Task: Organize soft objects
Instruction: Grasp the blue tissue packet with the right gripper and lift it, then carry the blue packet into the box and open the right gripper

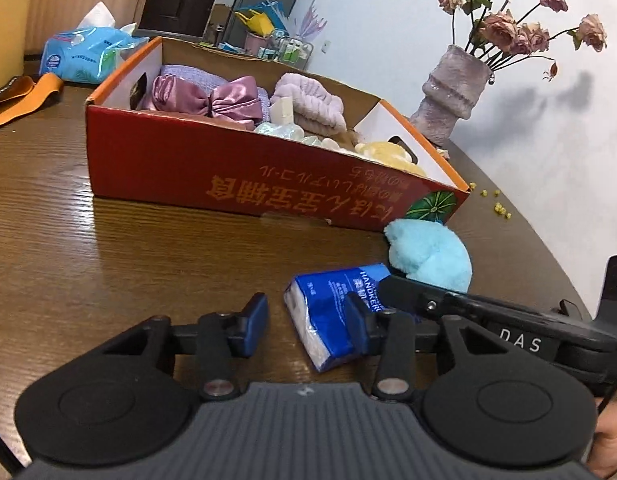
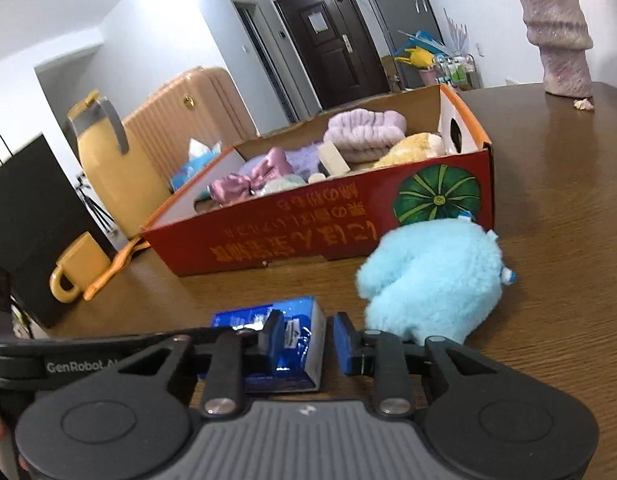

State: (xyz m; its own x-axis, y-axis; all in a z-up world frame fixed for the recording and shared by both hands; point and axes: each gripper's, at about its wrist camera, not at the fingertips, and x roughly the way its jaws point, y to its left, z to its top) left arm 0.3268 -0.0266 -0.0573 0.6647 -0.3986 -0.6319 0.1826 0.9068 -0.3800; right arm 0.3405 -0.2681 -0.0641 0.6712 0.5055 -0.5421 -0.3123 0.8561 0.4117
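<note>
A blue tissue pack (image 1: 332,316) (image 2: 298,340) lies on the wooden table (image 1: 108,256) in front of a red cardboard box (image 1: 244,172) (image 2: 340,220). A fluffy light-blue plush (image 1: 428,254) (image 2: 432,280) lies beside the pack, against the box. The box holds a pink satin bow (image 1: 224,100), a lilac headband (image 1: 308,100), a yellow plush (image 1: 392,156) and other soft things. My left gripper (image 1: 306,322) is open with the pack between its fingers. My right gripper (image 2: 306,340) is open, its fingers on either side of the pack's end, close but not pressing.
A pink fuzzy vase (image 1: 452,88) (image 2: 560,36) with dried roses stands behind the box. A blue tissue bag (image 1: 88,54) and an orange strap (image 1: 24,96) lie far left. Yellow beads (image 1: 496,202) are scattered near the table's right edge. A suitcase (image 2: 156,140) stands beyond the table.
</note>
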